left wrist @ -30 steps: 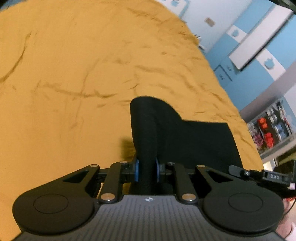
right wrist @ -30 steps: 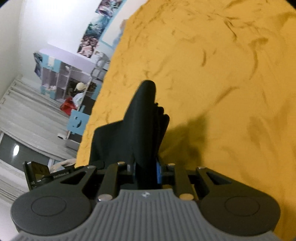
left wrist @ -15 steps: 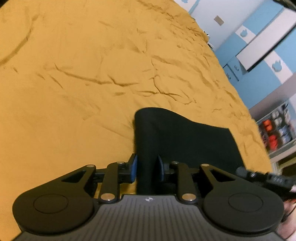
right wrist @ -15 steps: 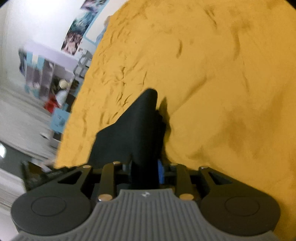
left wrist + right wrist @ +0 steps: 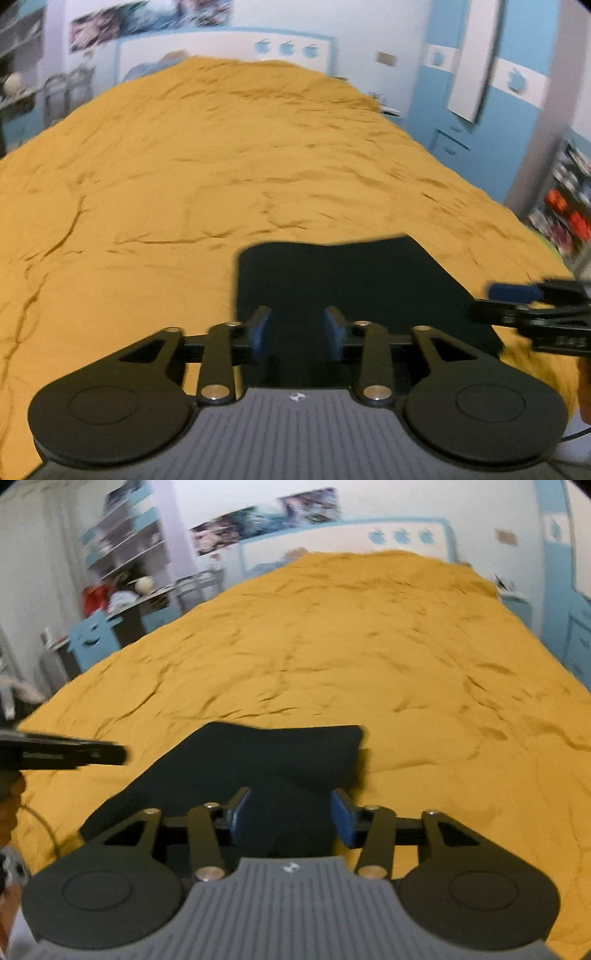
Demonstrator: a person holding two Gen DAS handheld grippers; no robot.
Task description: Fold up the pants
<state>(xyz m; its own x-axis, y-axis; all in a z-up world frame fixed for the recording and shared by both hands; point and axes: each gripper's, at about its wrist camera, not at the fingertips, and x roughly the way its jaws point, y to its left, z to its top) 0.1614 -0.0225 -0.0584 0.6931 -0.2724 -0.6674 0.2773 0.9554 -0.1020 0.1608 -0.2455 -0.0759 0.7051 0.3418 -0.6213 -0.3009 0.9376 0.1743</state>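
Directly ahead of the left gripper (image 5: 297, 334), the black pants (image 5: 343, 280) lie flat as a folded rectangle on the mustard-yellow bedspread (image 5: 184, 177). Both blue pads stand apart with nothing clamped between them; dark fabric shows through the gap. The right gripper (image 5: 291, 818) is likewise spread wide, holding nothing, with the pants (image 5: 266, 764) just beyond its fingertips and extending toward its left side. From the left wrist view, the right gripper (image 5: 532, 302) appears at the far right, beside the garment's edge. Both frames are motion-blurred.
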